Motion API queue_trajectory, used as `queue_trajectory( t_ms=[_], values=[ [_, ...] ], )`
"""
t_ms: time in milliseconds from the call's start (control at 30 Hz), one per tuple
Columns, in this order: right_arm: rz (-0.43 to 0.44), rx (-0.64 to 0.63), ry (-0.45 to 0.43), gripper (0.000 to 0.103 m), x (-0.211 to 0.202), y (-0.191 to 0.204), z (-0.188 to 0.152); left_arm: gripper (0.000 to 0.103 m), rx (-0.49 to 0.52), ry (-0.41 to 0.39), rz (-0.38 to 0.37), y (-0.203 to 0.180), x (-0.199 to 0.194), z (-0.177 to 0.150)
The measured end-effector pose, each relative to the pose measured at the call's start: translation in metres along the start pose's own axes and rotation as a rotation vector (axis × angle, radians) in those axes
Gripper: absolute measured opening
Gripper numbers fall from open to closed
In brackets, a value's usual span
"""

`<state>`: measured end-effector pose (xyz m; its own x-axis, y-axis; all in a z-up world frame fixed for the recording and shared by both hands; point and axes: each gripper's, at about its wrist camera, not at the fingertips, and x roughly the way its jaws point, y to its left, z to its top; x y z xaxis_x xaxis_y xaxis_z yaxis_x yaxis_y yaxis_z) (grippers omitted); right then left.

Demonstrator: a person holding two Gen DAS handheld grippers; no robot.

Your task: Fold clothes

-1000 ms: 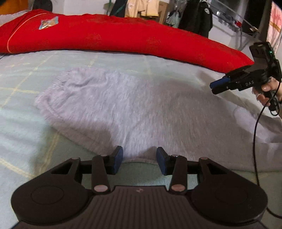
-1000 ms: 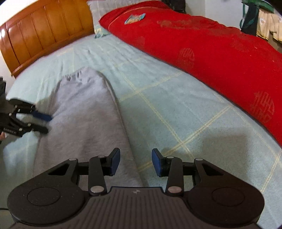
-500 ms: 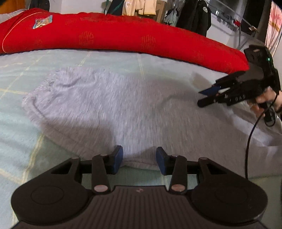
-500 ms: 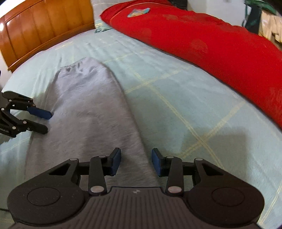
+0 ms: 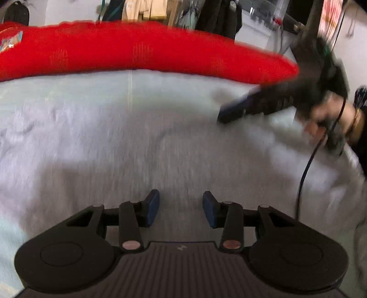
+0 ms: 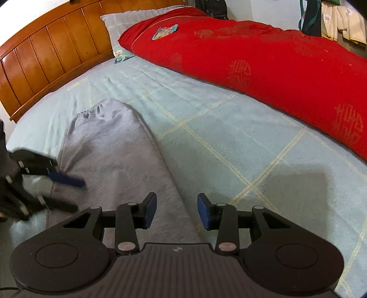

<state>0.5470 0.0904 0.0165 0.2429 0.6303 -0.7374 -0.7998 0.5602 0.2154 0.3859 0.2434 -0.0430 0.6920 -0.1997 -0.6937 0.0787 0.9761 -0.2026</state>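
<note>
The grey sweatpants [image 6: 119, 160] are lying flat on the pale green bed sheet [image 6: 229, 137], right under both grippers. The left gripper [image 5: 181, 206] and right gripper [image 6: 177, 209] both have jaws apart with nothing pinched. Count: one garment, two grippers, one red quilt [image 6: 263, 57].

Bed [image 6: 229, 128] has a pale green sheet with yellow grid lines; wooden slatted headboard [image 6: 52, 57] at its head, a grey pillow [image 6: 114, 25] against it. Long red quilt [image 6: 263, 59] runs along the bed's far side. Beyond the quilt: white wall [image 5: 68, 11] and hanging clothes [image 5: 149, 9].
</note>
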Motion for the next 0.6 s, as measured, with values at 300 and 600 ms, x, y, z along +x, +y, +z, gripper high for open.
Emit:
queue_trajectory(
  t_ms=[300,600],
  values=[
    [0.009,0.077,-0.002,0.043,0.001,-0.024,-0.002,0.043,0.003,0.057,0.022,0.002,-0.027,-0.011],
    [0.025,-0.005,0.039,0.044,0.008,0.003,-0.01,0.042,0.033,0.063,0.03,0.002,-0.035,-0.01]
  ],
)
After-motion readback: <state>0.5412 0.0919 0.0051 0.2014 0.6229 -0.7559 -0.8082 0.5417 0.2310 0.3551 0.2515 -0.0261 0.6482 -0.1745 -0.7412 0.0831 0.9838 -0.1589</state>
